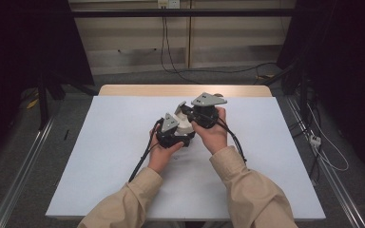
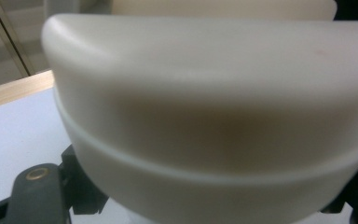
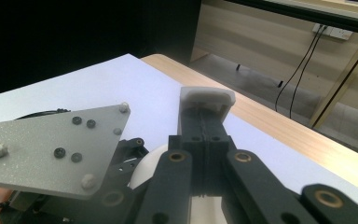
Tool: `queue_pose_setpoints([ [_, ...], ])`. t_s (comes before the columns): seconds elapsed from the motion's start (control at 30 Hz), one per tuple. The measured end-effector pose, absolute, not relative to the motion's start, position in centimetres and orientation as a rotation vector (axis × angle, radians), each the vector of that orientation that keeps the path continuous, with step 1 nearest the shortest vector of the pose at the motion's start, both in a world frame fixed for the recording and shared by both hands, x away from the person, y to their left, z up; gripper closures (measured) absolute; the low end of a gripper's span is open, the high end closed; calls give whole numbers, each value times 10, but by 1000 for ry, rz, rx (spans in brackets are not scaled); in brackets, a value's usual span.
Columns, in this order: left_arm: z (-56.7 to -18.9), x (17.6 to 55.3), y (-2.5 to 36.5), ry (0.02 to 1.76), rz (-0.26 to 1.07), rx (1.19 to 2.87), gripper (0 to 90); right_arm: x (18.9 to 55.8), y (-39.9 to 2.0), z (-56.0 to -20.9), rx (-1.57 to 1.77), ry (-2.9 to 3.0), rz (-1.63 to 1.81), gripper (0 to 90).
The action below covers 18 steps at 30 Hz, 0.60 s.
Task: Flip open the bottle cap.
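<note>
Hands meet mid-table over the white sheet (image 1: 114, 156). Left gripper (image 1: 183, 127) sits low at centre, right gripper (image 1: 186, 108) just behind and touching it, both tilted. Cream plastic object (image 1: 187, 124) sits wedged between them; from the left gripper view it looms huge and blurred (image 2: 214, 116), black jaw parts either side of it, so the left claw looks clamped around it. Right gripper view: jaws pressed together, a small pale piece (image 3: 207, 99) pinched at the tips. Tan sleeves (image 1: 247, 190) come in from below. Cables (image 1: 140, 161) trail back toward the person.
</note>
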<state>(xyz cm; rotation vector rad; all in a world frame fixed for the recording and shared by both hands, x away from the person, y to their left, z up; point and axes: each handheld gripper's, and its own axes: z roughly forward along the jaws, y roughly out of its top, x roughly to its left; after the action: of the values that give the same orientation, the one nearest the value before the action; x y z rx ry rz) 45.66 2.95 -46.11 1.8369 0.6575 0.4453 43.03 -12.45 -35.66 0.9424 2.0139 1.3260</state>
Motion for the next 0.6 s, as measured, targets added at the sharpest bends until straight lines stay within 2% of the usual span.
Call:
queue_pose_setpoints([
  [0.6,-461,457,30,653,450,1843,186,436,-118,-355,945,2011,1334,900],
])
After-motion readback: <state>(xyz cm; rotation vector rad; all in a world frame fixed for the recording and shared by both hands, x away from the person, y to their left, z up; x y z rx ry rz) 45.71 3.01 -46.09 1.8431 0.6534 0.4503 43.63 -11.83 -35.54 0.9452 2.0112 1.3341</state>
